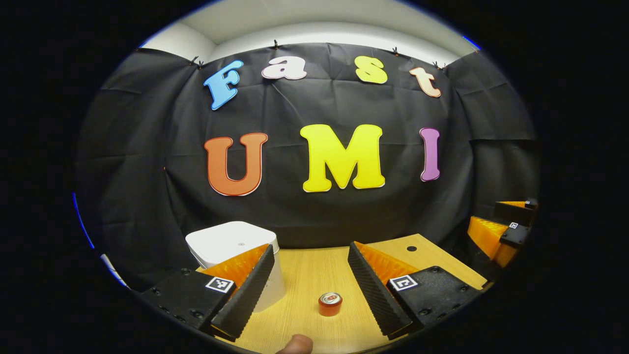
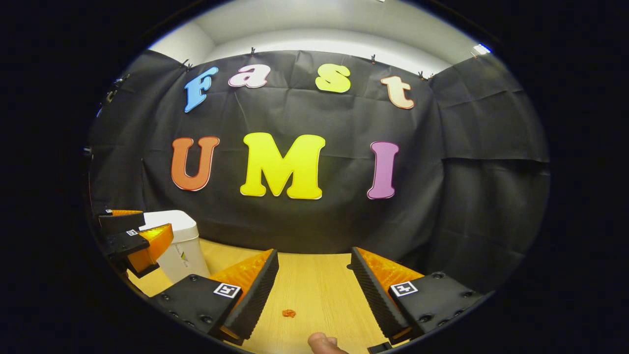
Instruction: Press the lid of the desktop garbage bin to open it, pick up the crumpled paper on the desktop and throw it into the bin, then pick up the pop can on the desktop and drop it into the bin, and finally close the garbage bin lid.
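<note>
my left jaws (image 1: 309, 290) stand wide open above the desk (image 1: 304, 275), holding nothing. the pop can (image 1: 330, 304) stands upright on the wood between them, nearer the right-hand finger but touching neither, with bare desk all round it. the garbage bin (image 1: 231, 243) sits just beyond my left-hand finger, which covers its lower right side; its white lid (image 1: 228, 238) lies flat and shut, so i cannot tell what is inside. a dark round hole (image 1: 412, 249) shows in the desk past the right-hand finger. a fingertip (image 1: 296, 344) pokes in at the bottom edge, beneath the jaws. far off to the right my other gripper hangs beyond the desk edge.

my right jaws (image 2: 314, 295) are open too and grip nothing. a small orange scrap (image 2: 289, 313) lies on the desk between them, closer to the left-hand finger and free of both; it is too small to say what it is. the bin stands well off to the left there, partly behind my left gripper, which hangs in front of it. another fingertip (image 2: 322, 341) shows below the jaws.
</note>
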The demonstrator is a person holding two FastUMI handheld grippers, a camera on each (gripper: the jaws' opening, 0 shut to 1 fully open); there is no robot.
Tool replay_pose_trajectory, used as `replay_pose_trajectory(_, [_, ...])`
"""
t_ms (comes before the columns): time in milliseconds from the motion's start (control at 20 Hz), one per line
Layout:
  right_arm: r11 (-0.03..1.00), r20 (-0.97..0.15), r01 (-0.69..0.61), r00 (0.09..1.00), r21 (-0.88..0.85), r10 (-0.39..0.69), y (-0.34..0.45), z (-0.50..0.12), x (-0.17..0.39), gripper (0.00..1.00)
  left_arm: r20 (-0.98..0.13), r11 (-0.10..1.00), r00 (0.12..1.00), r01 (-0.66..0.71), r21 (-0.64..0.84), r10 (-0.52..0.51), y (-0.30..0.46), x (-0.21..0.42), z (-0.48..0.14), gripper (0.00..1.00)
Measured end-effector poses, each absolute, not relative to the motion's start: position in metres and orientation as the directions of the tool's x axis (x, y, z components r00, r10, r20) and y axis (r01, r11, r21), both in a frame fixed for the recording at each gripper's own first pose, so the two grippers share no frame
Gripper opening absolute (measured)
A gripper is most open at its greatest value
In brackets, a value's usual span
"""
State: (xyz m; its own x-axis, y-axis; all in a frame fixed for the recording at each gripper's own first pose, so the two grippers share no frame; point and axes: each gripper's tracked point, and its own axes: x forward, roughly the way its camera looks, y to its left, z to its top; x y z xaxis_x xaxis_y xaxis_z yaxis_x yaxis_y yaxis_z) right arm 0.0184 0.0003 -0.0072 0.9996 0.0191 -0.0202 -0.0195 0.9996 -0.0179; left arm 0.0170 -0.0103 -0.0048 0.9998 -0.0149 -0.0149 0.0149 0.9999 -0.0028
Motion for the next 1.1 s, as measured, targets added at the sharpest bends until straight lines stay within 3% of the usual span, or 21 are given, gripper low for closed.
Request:
replay_pose_trajectory(350, [0.999,-0.035,-0.048,0.998,-0.012,0.047,0.003,-0.012,0.03,0.94,-0.02,1.0,1.0,-0.001,0.005,0.001,-0.009,0.024,-0.006,0.99])
replay_pose_trajectory(400, [0.999,-0.037,-0.052,0.998,-0.013,0.052,0.005,-0.013,0.032,0.94,-0.022,1.0,1.0,-0.004,0.006,0.004,-0.007,0.025,-0.007,0.94])
replay_pose_trajectory(500, [0.998,-0.039,-0.057,0.998,-0.016,0.056,0.006,-0.013,0.036,0.94,-0.02,1.0,1.0,-0.01,0.008,0.01,-0.005,0.026,-0.006,0.99])
replay_pose_trajectory(900, [0.995,-0.054,-0.095,0.994,-0.011,0.095,0.024,-0.02,0.046,0.94,-0.03,0.999,0.999,-0.043,0.005,0.043,0.01,0.032,-0.012,0.99])
replay_pose_trajectory(1100, [0.994,-0.063,-0.112,0.992,-0.018,0.111,0.032,-0.021,0.051,0.94,-0.044,0.994,0.993,-0.111,-0.008,0.111,0.035,0.044,-0.014,0.99])
